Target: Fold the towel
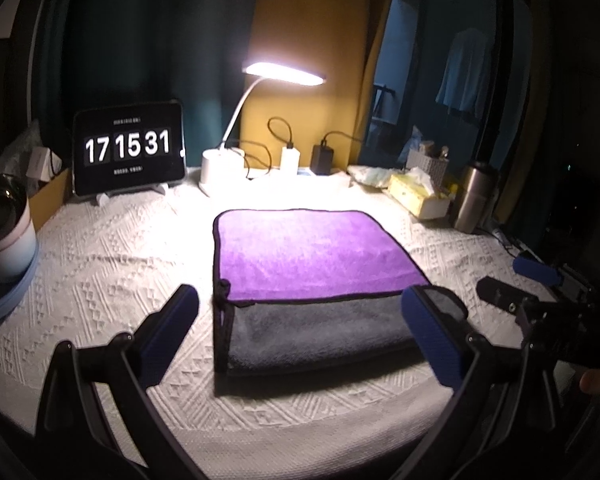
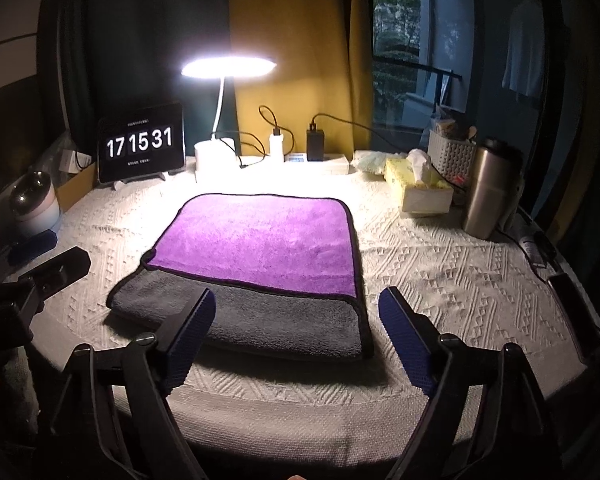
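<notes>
Already One Fold In, Both Claws Empty

Plainly I am partway through. The towel point(image 1: 316, 256) lies in the middle of the bench point(image 1: 112, 280), under the desk lamp point(image 1: 284, 72), and it looks already folded at least once: a purple layer lies on top and stops short of the near side, leaving a grey band exposed toward the front edge of the bench. From the stacked edges at the near left corner I judge there are at least two layers, though I cannot count them exactly. What is left, as I read it, is another fold to make it more compact, and perhaps squaring the offset edges so the purple layer meets the grey one.

My left claw point(image 1: 300, 336) hangs spread wide just in front of the towel's near edge, gripping nothing. My right claw point(image 2: 296, 332) is likewise spread and empty, above the near right part of the grey band. Whether either touches the cloth I cannot tell.

The towel is thick plush microfibre by the look of it, purple on one face, grey on the other, with a dark stitched binding along rounded corners and a small dark loop point(image 1: 223, 292) at the near left corner. It sits flat with soft, bulging folded edges. The bench is covered with a white woven cloth with raised diamond and zigzag patterns. The claw pads point(image 2: 404, 336) are blue and finely ribbed on black frames.
</notes>
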### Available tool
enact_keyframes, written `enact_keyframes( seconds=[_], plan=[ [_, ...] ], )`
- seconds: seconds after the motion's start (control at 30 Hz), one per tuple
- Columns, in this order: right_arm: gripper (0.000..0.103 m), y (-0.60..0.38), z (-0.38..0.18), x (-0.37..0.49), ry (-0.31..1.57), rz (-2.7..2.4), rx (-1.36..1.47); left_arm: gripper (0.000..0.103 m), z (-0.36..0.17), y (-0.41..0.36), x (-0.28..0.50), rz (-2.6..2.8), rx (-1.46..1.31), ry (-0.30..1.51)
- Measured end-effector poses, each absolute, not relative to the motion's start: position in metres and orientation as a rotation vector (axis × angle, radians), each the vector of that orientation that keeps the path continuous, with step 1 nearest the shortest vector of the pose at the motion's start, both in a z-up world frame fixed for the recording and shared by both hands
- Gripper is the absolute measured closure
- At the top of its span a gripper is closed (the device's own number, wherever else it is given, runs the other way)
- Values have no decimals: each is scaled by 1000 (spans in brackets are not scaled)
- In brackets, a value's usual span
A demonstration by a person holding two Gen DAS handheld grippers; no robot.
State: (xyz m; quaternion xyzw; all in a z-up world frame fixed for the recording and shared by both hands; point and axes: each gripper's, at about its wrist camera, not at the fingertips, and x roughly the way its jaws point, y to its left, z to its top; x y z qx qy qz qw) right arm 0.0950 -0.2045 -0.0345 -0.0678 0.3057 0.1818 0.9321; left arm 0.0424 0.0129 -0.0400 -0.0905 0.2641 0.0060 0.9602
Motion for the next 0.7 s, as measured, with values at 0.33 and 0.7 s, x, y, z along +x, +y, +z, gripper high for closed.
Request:
enact_keyframes(
  seconds=[0.33, 0.7],
  plan=[
    [32, -213, -59, 128, 711, 377, -131, 17, -73, 25, 80, 26, -209, 664],
    [50, -225, -90, 166, 807, 390, -111, 37, -105, 40, 115, 56, -246, 796]
  ],
)
